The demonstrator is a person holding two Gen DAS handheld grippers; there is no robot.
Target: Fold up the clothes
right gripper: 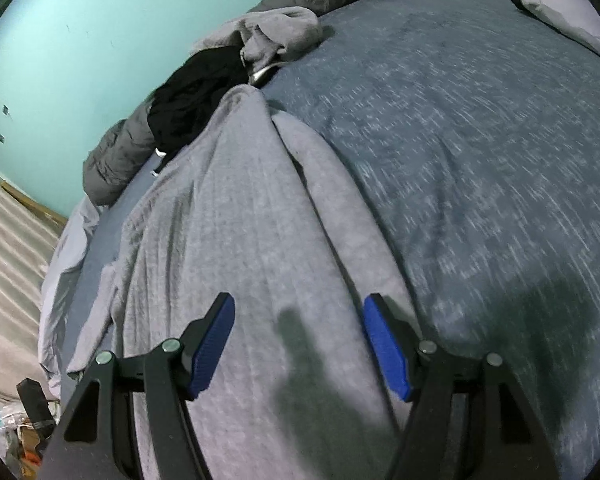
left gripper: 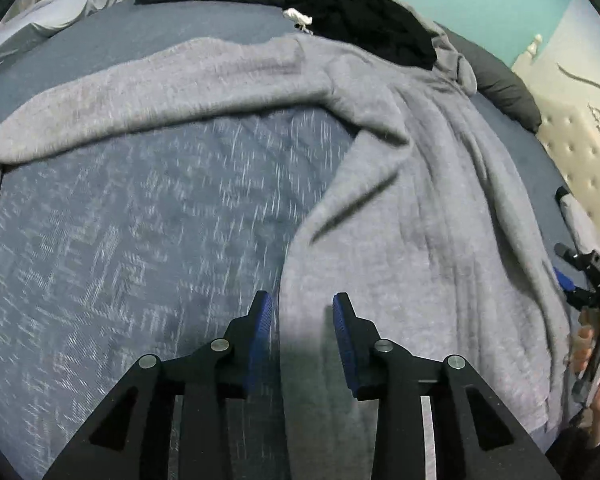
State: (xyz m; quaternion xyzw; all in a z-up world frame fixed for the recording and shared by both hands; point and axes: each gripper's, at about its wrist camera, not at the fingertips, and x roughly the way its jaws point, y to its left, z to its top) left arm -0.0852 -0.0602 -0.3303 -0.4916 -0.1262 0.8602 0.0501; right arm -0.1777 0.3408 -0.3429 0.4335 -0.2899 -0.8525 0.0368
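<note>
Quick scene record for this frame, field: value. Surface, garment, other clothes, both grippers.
surface: bed with blue patterned cover
garment: grey sweatshirt spread on the cover, wrinkled, one sleeve stretched out sideways
other clothes: black garment bunched at the far end of the sweatshirt
left hand-held gripper: open, above the sweatshirt's edge, holding nothing
right hand-held gripper: open, above the sweatshirt's body, holding nothing
fold state: not yet folded

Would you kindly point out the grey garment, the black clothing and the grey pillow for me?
grey garment (left gripper: 440,208): left wrist view, on its wrinkled body.
black clothing (left gripper: 364,20): left wrist view, middle of the pile.
grey pillow (left gripper: 504,84): left wrist view, on its dark cover.
</note>
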